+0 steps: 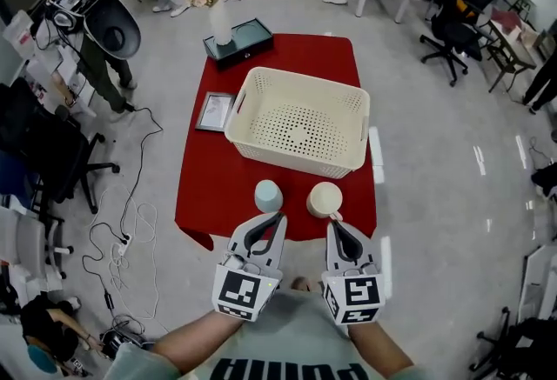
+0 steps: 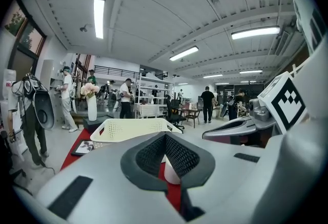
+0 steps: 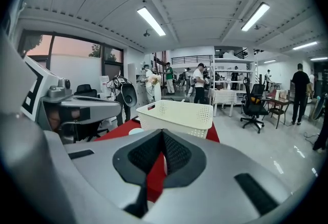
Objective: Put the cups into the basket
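A pale blue cup [image 1: 268,195] and a cream cup [image 1: 325,199] stand upside down near the front edge of the red table [image 1: 213,187]. Behind them sits the cream perforated basket [image 1: 296,122], with nothing in it. My left gripper [image 1: 278,217] is shut and empty, its tips just short of the blue cup. My right gripper [image 1: 334,223] is shut too, its tips at the cream cup's near side. In the left gripper view, a cup [image 2: 171,171] shows through the notch of the jaws, with the basket [image 2: 136,129] beyond. The right gripper view shows the basket [image 3: 179,115] and the blue cup [image 3: 136,131].
A vase of flowers [image 1: 218,9] stands on a dark box [image 1: 239,43] at the table's far end, and a framed picture [image 1: 214,111] lies left of the basket. Cables [image 1: 130,230] trail on the floor at left. Office chairs and people stand around the room.
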The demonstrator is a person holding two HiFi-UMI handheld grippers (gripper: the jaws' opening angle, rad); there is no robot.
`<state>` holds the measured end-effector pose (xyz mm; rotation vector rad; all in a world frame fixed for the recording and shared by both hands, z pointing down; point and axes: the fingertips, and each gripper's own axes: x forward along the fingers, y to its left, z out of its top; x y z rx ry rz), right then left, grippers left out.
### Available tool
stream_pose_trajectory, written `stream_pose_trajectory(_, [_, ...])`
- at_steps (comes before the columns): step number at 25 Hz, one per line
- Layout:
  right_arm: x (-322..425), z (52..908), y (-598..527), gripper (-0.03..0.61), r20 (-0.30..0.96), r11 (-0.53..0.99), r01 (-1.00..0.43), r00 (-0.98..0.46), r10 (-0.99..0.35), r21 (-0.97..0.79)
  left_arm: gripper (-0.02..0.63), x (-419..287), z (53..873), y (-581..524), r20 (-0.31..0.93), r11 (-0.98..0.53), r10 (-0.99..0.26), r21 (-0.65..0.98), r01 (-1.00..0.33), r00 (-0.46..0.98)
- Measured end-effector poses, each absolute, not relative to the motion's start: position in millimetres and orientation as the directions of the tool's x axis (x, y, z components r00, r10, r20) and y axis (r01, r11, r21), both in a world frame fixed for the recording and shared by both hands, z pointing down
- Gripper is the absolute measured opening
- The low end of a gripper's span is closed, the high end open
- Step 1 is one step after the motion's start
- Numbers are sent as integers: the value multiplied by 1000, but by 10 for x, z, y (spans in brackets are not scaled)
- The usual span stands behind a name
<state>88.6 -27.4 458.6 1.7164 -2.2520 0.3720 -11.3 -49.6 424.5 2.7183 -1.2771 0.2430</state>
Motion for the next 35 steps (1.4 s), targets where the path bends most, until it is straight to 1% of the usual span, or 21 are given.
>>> stream_pose_trajectory(12, [701, 4566, -473, 12, 389, 172, -985, -159, -908, -2, 8, -269, 4266, -744, 182, -715, -679, 59, -697, 711])
stream_pose_trajectory(19, [703, 4593, -572, 12, 400, 166, -986, -146, -905, 16, 8, -251, 4293, -853, 176, -724, -669, 66, -687, 722])
stream_pose_trajectory(26, [931, 4677, -714, 14, 417, 217, -976, -195, -888, 7, 8, -68, 4319, -961, 197, -689, -702, 53, -722, 684])
stream_pose_trajectory(31, [1043, 4767, -791, 17, 437, 287, -958, -264, -860, -16, 8, 90, 4356, -1012, 220, -655, -728, 54, -753, 649])
stream_pose_trajectory(32, [1057, 4789, -801, 22, 441, 301, -953, -279, -853, -20, 8, 125, 4368, -1011, 226, -650, -731, 54, -758, 644])
stream_pose_trajectory(33, [1073, 4817, -809, 49, 446, 316, -948, -294, -845, -26, 8, 158, 4382, -1011, 230, -646, -734, 52, -762, 638])
stream_pose_trajectory(34, [1088, 4854, -816, 109, 454, 330, -943, -308, -836, -34, 8, 187, 4396, -1014, 234, -641, -738, 49, -766, 633])
stream_pose_trajectory(35, [1099, 4896, -824, 150, 463, 344, -938, -323, -826, -42, 8, 210, 4413, -1019, 239, -635, -743, 46, -771, 626])
